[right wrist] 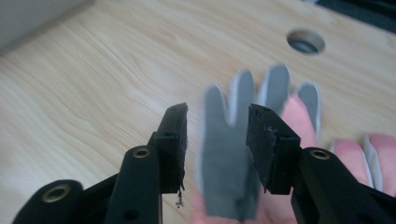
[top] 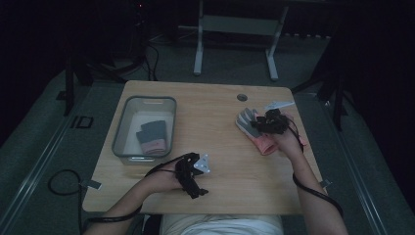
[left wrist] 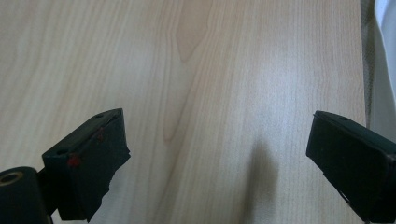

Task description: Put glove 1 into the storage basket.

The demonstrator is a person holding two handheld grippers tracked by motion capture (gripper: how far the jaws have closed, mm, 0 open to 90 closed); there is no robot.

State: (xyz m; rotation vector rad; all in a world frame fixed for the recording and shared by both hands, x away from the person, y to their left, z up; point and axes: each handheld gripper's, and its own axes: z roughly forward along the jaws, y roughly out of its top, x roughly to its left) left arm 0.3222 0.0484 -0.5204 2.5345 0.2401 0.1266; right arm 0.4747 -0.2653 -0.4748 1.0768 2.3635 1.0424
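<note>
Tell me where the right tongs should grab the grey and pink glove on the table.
Grip the glove across its grey palm, coming straight down from above. It lies flat on the table with fingers spread, so the palm is the widest bunchable part, and the right tongs already straddle it, jaws apart.

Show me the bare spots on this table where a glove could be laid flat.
The widest bare wood lies mid-table, between the grey bin and the glove under the right gripper. The far strip by the cable hole is free too. The near edge is crowded by the left gripper and forearms; the bin already holds a glove pair.
</note>
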